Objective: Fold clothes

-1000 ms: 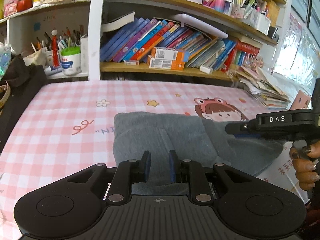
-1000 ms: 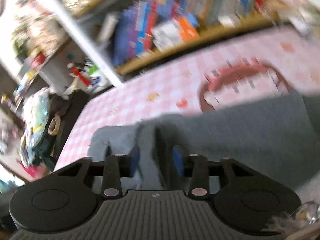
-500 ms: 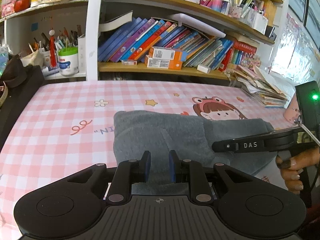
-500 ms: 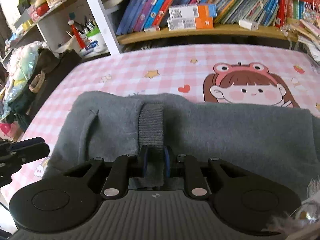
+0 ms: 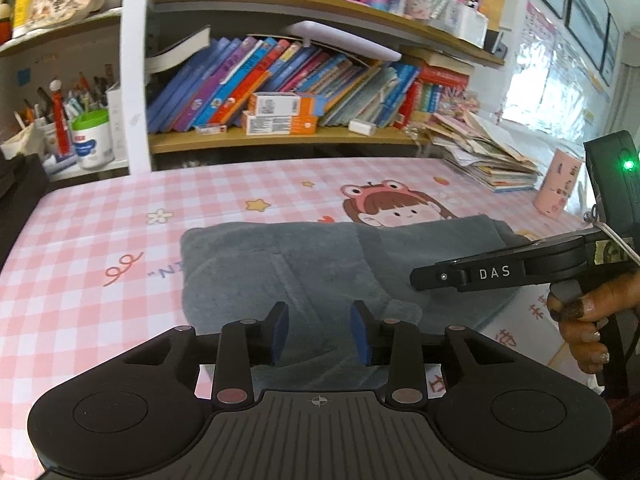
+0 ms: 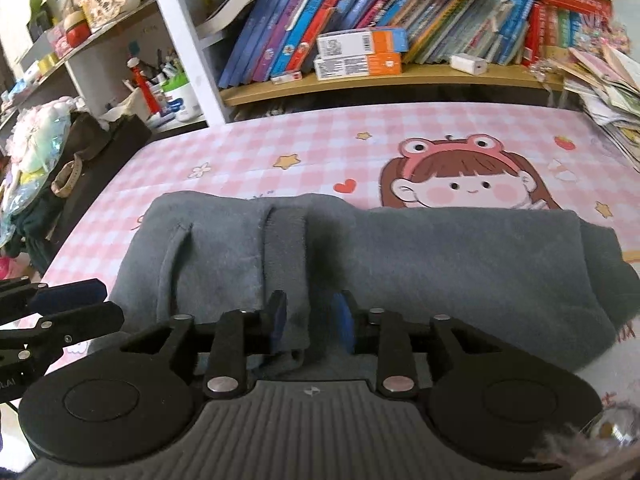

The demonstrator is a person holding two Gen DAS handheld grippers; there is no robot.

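In the left wrist view, our left gripper [image 5: 319, 333] hung low over the near edge of the grey garment [image 5: 280, 276], its blue-padded fingers [image 5: 279, 332] spread apart with nothing between them. The garment lay folded into a flat bundle on the pink checked cloth [image 5: 100, 240], just below the printed cartoon girl [image 5: 394, 210]. Our right gripper [image 5: 424, 279] reached in from the right, side-on above the garment's right half, held by our right hand [image 5: 588, 320]; from here we could not tell how its jaws stood. A pink cup [image 5: 557, 188] stood at the far right, beside a stack of papers [image 5: 484, 160]. Books [image 5: 280, 80] filled the shelf behind.

In the right wrist view, our right gripper [image 6: 311, 322] was over the garment [image 6: 440, 264] at its near edge, fingers [image 6: 343, 322] parted; a ribbed band [image 6: 286, 256] of the fabric ran up between them, free of both pads. The garment stretched from a pocket slit on the left to a rounded end on the right, with the girl [image 6: 460, 184] just beyond its far edge. Our left gripper [image 6: 80, 300] showed at the left edge, beside the garment's left corner, its tips apart.
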